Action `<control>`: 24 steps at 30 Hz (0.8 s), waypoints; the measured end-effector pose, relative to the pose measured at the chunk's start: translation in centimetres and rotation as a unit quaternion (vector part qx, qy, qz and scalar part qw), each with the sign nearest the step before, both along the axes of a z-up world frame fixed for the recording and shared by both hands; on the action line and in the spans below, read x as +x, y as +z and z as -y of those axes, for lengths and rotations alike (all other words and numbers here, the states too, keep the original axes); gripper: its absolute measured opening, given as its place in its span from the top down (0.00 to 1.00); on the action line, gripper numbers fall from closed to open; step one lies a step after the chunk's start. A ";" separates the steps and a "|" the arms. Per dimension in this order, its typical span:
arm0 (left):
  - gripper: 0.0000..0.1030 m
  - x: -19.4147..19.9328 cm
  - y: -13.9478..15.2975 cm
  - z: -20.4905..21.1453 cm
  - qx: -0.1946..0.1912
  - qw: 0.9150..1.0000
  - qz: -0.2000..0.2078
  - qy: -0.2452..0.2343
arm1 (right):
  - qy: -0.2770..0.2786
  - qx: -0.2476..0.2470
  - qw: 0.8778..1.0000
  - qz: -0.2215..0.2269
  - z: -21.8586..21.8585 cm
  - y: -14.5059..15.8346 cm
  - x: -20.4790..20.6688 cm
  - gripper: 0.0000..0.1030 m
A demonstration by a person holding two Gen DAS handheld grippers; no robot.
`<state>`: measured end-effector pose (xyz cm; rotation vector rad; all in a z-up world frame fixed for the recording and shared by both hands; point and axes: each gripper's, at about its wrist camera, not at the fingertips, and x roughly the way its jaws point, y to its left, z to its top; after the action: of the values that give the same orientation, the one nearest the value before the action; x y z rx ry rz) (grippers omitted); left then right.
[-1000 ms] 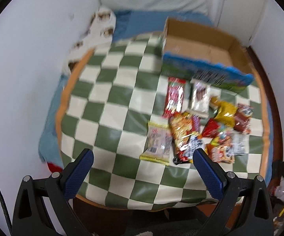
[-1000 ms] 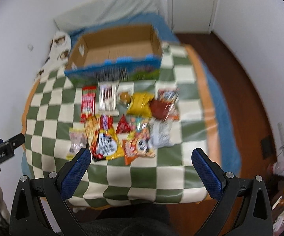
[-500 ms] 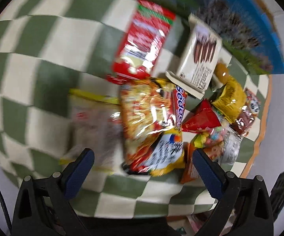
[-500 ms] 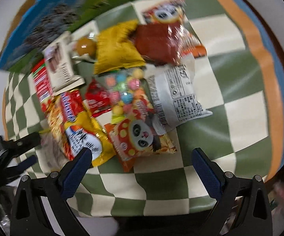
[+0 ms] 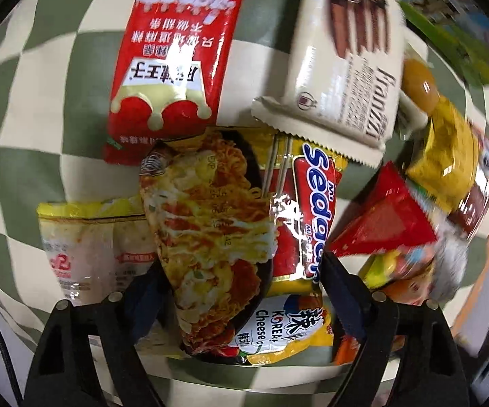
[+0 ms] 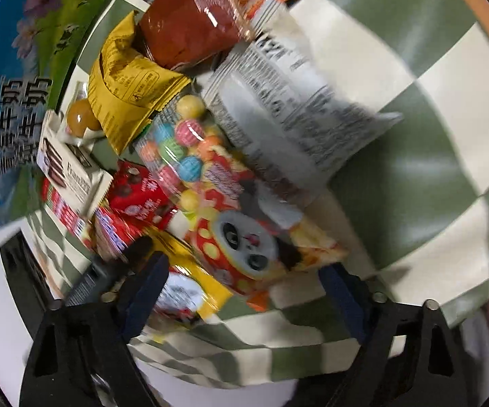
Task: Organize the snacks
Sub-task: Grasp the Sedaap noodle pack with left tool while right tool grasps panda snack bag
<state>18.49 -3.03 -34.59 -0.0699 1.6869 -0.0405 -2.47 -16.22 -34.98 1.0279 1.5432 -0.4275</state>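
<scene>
A pile of snack packs lies on the green-and-cream checkered table (image 5: 24,78). My left gripper (image 5: 241,295) is open, its fingers either side of the yellow Sedaap noodle pack (image 5: 231,224). A red sachet (image 5: 173,54), a beige wafer pack (image 5: 349,64) and a pale yellow-edged bag (image 5: 95,247) lie around it. My right gripper (image 6: 244,288) is open, its fingers straddling the panda snack bag (image 6: 254,237). The candy-ball bag (image 6: 183,149) and a white bag (image 6: 285,108) lie just beyond it.
The blue-and-green printed carton (image 6: 17,95) stands at the far left of the right wrist view. A yellow pouch (image 6: 125,84) and a brown-red bag (image 6: 193,23) lie near it. The table's orange rim (image 6: 482,27) runs along the right. The left gripper's finger (image 6: 109,271) shows at lower left.
Both grippers have dropped from high above the table to right down over the snack pile. The left one now brackets the noodle pack, the right one the panda bag.
</scene>
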 end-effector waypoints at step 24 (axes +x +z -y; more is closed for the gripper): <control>0.15 -2.8 -2.8 3.4 0.019 0.997 -0.005 -0.078 | 0.270 -0.224 0.936 -0.006 -6.3 3.6 4.8 0.12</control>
<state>15.66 -6.46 -37.43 0.0905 1.6991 -0.1240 2.36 -9.89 -31.36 0.2293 1.5670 -0.3697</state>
